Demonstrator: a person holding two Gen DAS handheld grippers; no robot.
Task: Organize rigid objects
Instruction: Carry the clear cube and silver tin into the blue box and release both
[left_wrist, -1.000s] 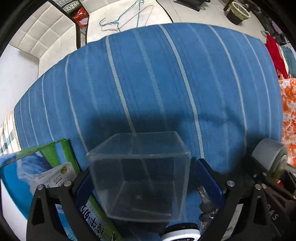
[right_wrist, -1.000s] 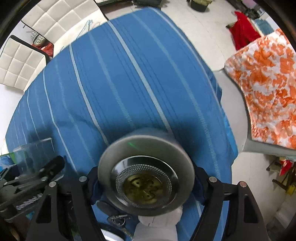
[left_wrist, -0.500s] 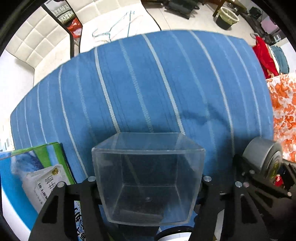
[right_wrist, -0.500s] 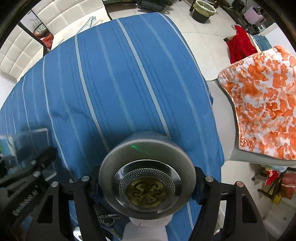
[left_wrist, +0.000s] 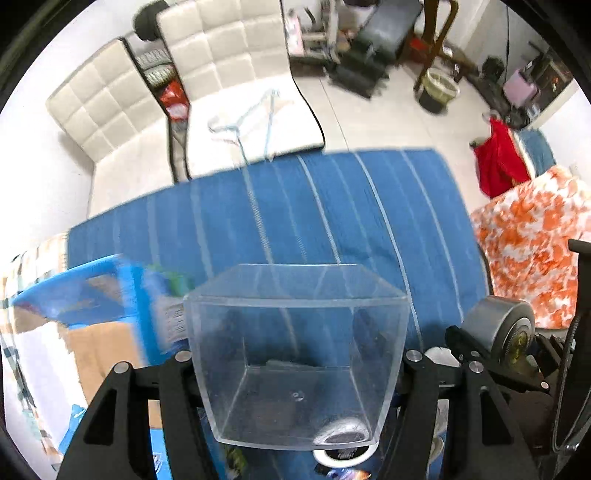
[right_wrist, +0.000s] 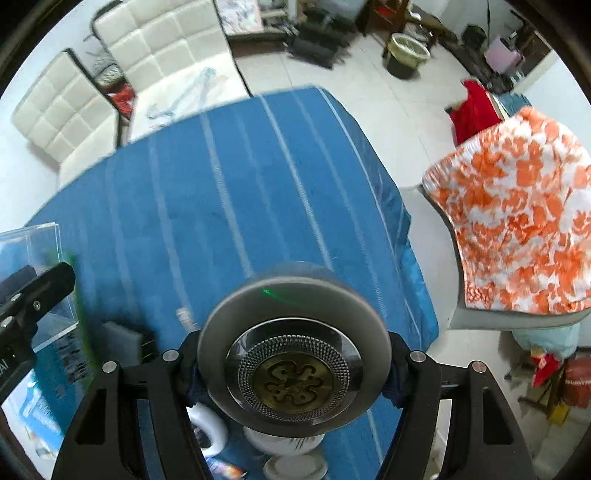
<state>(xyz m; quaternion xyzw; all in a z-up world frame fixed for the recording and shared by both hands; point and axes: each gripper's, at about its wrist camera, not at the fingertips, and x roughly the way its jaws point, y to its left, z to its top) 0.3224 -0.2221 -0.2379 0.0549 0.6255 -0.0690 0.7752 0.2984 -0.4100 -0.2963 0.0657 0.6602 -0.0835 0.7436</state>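
Left claw (left_wrist: 295, 363) grips clear box (left_wrist: 295, 354); right claw (right_wrist: 293, 358) grips round tin (right_wrist: 293, 350); striped cloth (right_wrist: 221, 206) below.

Left view: blue carton (left_wrist: 92, 295) smeared by motion blur, print unreadable; its lower part is cut by the frame edge. Seen through the clear box (left_wrist: 295, 354), the left gripper (left_wrist: 295, 373) pads show only as dark, distorted shapes. A white round object (left_wrist: 343, 452) below the box is mostly hidden.

Right view: grey round tin (right_wrist: 293, 354) covers the right gripper (right_wrist: 293, 373) pads and most of the white items (right_wrist: 284, 443) beneath it; what these are cannot be told. Far edge of the blue striped cloth (right_wrist: 240, 192) blurred. Floor clutter behind too small to identify.
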